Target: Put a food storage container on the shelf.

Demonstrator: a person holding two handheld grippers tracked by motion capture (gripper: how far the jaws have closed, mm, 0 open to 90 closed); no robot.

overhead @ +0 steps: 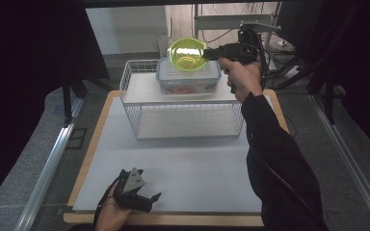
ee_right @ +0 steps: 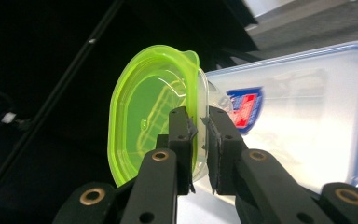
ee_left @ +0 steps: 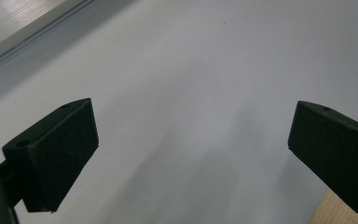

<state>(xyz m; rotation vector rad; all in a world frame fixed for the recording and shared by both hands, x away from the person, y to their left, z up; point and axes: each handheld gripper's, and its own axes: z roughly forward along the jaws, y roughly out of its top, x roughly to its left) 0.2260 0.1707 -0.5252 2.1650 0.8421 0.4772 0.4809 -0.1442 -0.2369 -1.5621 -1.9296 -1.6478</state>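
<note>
High view had the right gripper (overhead: 211, 53) at about one o'clock over the tabletop (overhead: 173, 163), pinching the rim of a small lime-green translucent plastic container (overhead: 187, 53) and carrying it tilted, its lid facing the camera, just above a clear rectangular plastic storage box with a blue-rimmed lid (overhead: 188, 77). That box sat on the upper shelf of a white wire rack (overhead: 139, 113) at twelve o'clock.

Right gripper view confirmed the grip: the two black jaws were pressed nearly together on the green container's (ee_right: 154, 112) edge, with the clear box (ee_right: 307, 116) close behind it. The hold looked thin, taken only at the lip, so the sound course, as I judged it, was to keep the squeeze firm, bring the container level before lowering it, and set it squarely on the box lid rather than near an edge, where it might slide off. Letting go only once its base rested flat would have spared a drop or a tumble.

The left gripper (overhead: 147, 197) rested at seven o'clock near the front edge of the tabletop, its jaws spread wide over the bare white surface (ee_left: 191, 93) with nothing between them, well apart from the rack. It was best left idle there, clear of the right arm's path.
</note>
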